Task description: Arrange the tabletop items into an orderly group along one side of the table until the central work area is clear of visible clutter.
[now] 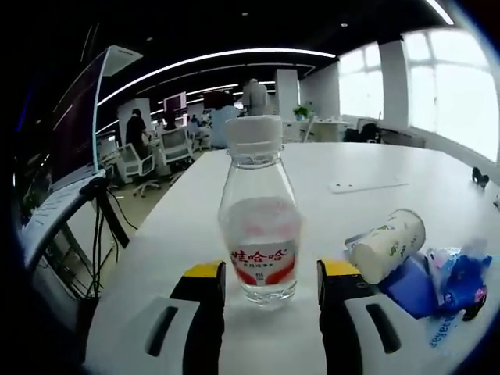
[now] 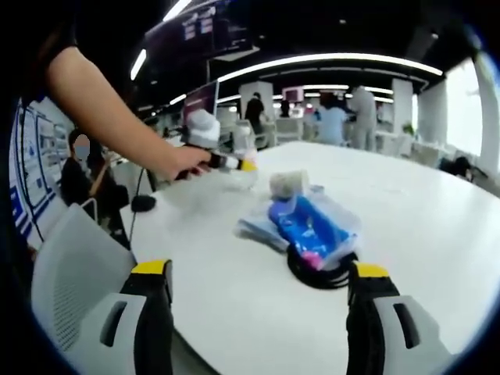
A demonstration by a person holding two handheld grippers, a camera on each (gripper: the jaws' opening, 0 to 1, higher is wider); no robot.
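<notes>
A clear plastic bottle [image 1: 260, 226] with a white cap and a red label stands upright on the white table [image 1: 391, 168]. It is between the yellow-tipped jaws of my left gripper [image 1: 272, 275], which is open with a small gap on each side. In the right gripper view, a hand holds the left gripper [image 2: 234, 164] beside the blurred bottle [image 2: 244, 148] at the table's far left. My right gripper [image 2: 260, 275] is wide open and holds nothing. It faces a paper cup [image 2: 289, 183] lying on its side, blue packets [image 2: 308, 223] in clear wrap and a black cable coil [image 2: 316, 275].
To the bottle's right lie the paper cup [image 1: 388, 244] and the blue packets [image 1: 457, 283]. A flat white strip [image 1: 367, 186] rests farther back. The table edge [image 1: 148, 234] drops off on the left. A grey chair [image 2: 74, 269] stands by the near edge, with a seated person behind it.
</notes>
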